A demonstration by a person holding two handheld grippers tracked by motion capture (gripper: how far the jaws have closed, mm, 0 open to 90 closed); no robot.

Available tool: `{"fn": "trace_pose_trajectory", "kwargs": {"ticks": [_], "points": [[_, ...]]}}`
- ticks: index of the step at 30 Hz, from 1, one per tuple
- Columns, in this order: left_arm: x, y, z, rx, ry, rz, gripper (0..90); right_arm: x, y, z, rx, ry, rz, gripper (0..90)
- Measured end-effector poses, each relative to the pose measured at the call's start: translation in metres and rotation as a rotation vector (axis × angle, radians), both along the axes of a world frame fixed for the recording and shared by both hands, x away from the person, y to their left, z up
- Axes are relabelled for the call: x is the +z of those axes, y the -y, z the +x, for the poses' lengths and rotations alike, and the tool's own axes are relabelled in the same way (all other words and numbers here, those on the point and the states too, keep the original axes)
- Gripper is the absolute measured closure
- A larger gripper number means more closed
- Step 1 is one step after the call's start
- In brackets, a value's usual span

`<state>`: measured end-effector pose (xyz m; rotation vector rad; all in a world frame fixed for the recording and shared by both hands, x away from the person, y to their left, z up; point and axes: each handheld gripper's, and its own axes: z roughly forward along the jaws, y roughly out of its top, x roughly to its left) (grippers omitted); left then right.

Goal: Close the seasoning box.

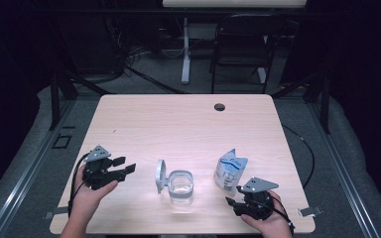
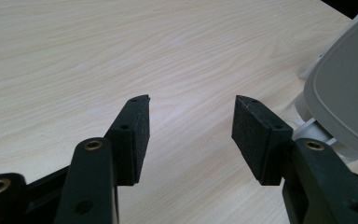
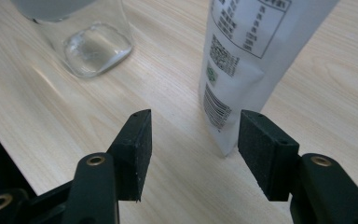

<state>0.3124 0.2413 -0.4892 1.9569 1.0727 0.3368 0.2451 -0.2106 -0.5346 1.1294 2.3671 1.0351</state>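
Note:
A clear square container (image 1: 181, 186) with its grey lid (image 1: 160, 175) flipped up on the left stands near the front middle of the table. To its right stands a white printed pouch (image 1: 229, 170). My left gripper (image 1: 127, 166) sits open left of the container, and the grey lid (image 2: 342, 93) is just off its right jaw. At the front right my right gripper (image 1: 230, 201) is open, close to the pouch (image 3: 251, 51), whose bottom corner lies just beyond the jaws. The container's glassy base (image 3: 91, 39) is farther off.
The wooden table (image 1: 178, 124) has a round cable hole (image 1: 220, 106) near its far edge. A folding chair (image 1: 240, 47) and a white desk leg (image 1: 185, 49) stand beyond it. Dark frame posts flank the table.

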Motion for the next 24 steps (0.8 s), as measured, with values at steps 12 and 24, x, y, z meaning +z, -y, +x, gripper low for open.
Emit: {"fn": "trace_pose_trajectory", "kwargs": {"ticks": [12,24], "points": [[-0.001,0.0,0.001,-0.004,-0.002,0.0,47.1,-0.004,0.003,0.007,-0.058,0.017,-0.007,43.0],[-0.004,0.0,0.002,0.002,-0.011,0.004,47.4,-0.01,-0.001,0.017,-0.08,0.018,-0.009,41.5]]}}
